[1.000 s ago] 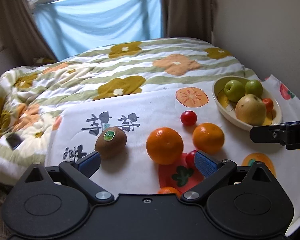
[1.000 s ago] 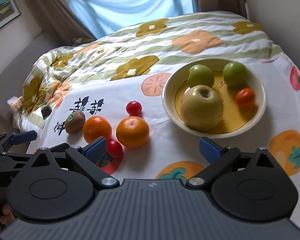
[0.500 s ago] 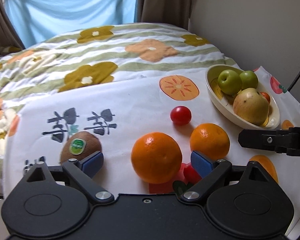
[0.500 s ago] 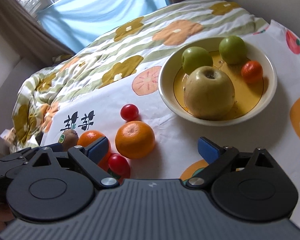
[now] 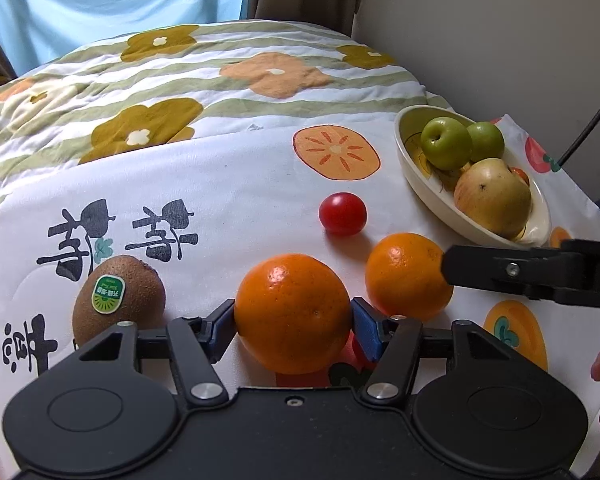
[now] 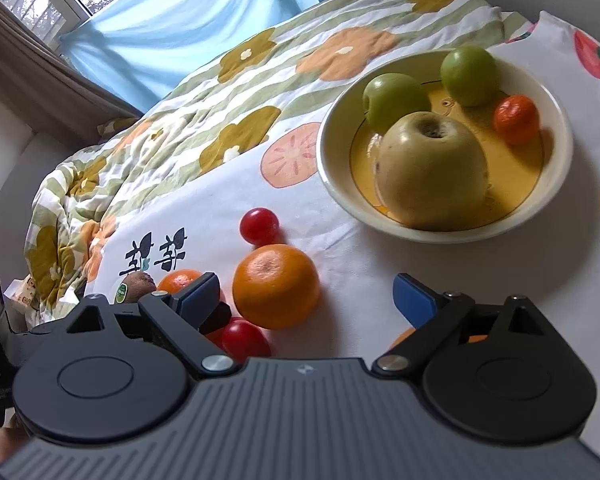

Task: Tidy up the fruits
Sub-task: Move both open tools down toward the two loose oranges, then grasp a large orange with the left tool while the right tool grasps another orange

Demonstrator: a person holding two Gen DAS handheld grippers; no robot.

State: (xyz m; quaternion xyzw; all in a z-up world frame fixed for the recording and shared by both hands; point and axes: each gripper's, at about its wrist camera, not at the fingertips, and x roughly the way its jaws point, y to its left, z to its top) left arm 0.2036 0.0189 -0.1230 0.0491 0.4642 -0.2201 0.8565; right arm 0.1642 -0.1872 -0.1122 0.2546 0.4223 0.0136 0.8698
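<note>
Left wrist view: the left gripper (image 5: 294,322) is closing its blue pads on both flanks of a large round orange (image 5: 292,312), apparently to carry it to the cream, yellow-lined ceramic bowl (image 5: 428,188). A brown stickered kiwi (image 5: 118,300) and a second, smaller orange (image 5: 406,276) crowd either side.

Right wrist view: the right gripper (image 6: 304,294) hangs with jaws apart and empty just beside that second orange (image 6: 276,286). Bare printed white tablecloth (image 6: 360,256) leads to the bowl (image 6: 332,168).
</note>
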